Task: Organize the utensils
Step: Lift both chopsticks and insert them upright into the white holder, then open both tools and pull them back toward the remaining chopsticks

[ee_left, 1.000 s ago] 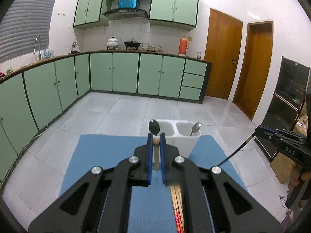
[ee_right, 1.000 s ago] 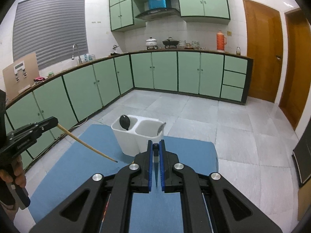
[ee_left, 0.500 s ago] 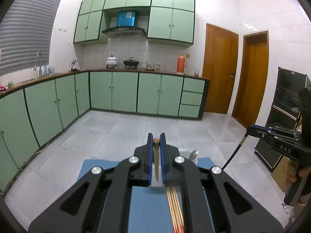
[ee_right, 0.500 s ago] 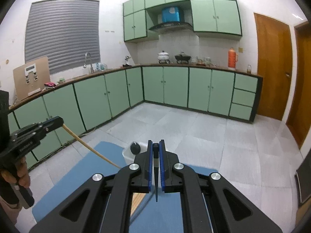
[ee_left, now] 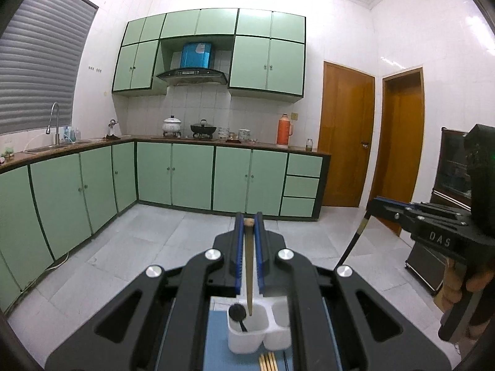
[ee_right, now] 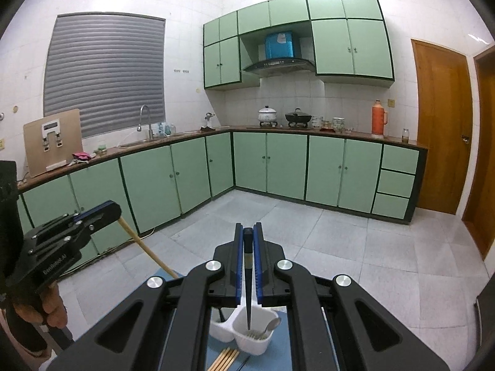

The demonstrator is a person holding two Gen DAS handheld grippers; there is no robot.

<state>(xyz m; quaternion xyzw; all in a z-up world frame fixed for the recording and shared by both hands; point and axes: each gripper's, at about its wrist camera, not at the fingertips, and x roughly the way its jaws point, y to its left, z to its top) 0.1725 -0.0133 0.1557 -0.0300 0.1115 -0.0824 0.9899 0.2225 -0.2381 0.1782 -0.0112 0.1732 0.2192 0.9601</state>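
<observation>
Blue-padded jaws of the left gripper [ee_left: 248, 225] are clamped on 1 pale wooden chopstick [ee_left: 249, 266], which runs between the pads with its blunt top at their far end and its thin tip hanging over the white plastic 2-compartment utensil holder [ee_left: 244, 340]. In the right wrist view the right gripper [ee_right: 248, 235] is likewise pinched tight on 1 dark chopstick with a black top [ee_right: 248, 278], its point hanging above the holder's nearer compartment. The holder stands on a blue mat [ee_left: 216, 346]. A black-bowled spoon [ee_left: 236, 312] leans in the compartment on the left of the left wrist view; a metal spoon [ee_right: 272, 326] leans in the other compartment. A small bunch of loose wooden chopsticks [ee_right: 225, 357] lies flat on the mat just in front of the holder. Each gripper appears in the other's camera, held out to the side by a hand [ee_right: 46, 306] on its handle. Beyond the mat lie a grey tiled floor [ee_left: 161, 247], a run of pale green kitchen cabinets [ee_left: 191, 176] and a brown wooden door [ee_left: 345, 136].
</observation>
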